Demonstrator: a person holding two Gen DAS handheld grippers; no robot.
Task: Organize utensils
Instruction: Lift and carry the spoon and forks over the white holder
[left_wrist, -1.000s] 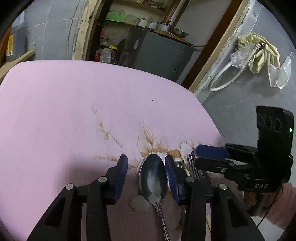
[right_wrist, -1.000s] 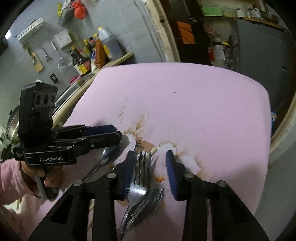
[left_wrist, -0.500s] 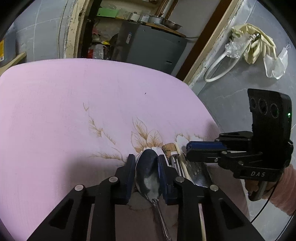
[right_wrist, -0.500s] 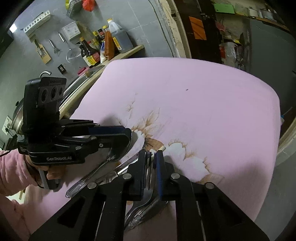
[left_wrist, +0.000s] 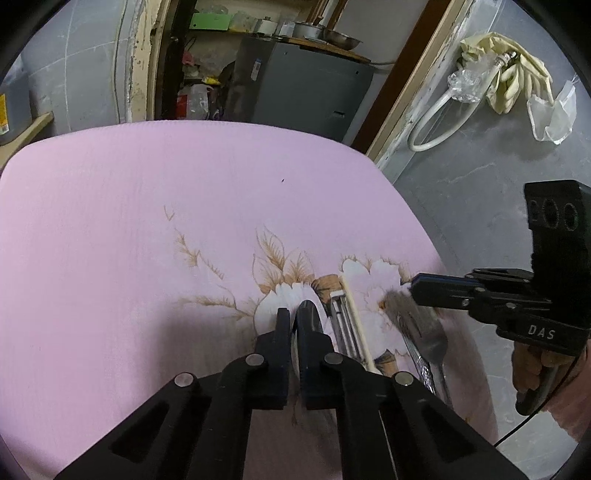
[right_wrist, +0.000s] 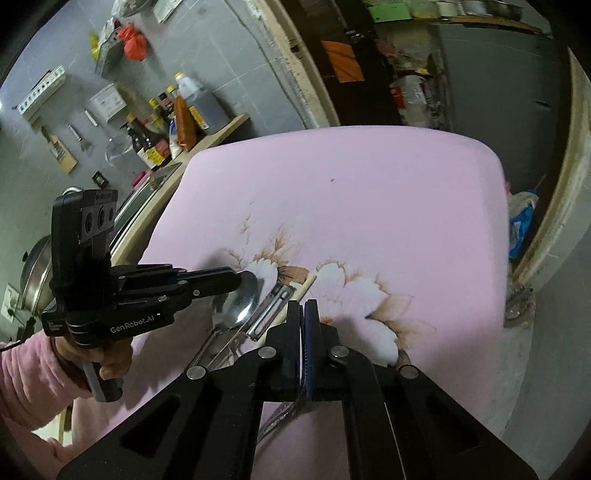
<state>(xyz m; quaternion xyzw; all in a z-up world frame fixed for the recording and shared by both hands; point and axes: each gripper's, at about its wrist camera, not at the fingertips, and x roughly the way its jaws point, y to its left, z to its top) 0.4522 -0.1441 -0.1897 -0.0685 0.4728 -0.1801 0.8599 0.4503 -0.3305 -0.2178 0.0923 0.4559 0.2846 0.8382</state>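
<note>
A pink cloth with a flower print (left_wrist: 147, 221) covers the table. My left gripper (left_wrist: 293, 314) has its jaws closing tight on a steel spoon (right_wrist: 238, 302). The pads pinch the bowl, which stands on edge, and the handle trails back to the cloth. The right wrist view shows this gripper (right_wrist: 238, 281) at the left, held by a hand in a pink sleeve. My right gripper (right_wrist: 303, 306) has its jaws closing tight on a fork (left_wrist: 402, 310). The fork is blurred at that gripper's tip (left_wrist: 415, 290), just above the cloth.
A metal peeler (right_wrist: 271, 308) and a pale chopstick (left_wrist: 354, 325) lie between the two grippers. More cutlery (left_wrist: 432, 347) rests under the fork. A shelf of bottles (right_wrist: 177, 122) stands left of the table, and a grey cabinet (left_wrist: 295, 92) stands behind it.
Both grippers went from open around their pieces to shut on them. The spoon's bowl turned on edge between the left pads. The right gripper shifted a little with the fork.
</note>
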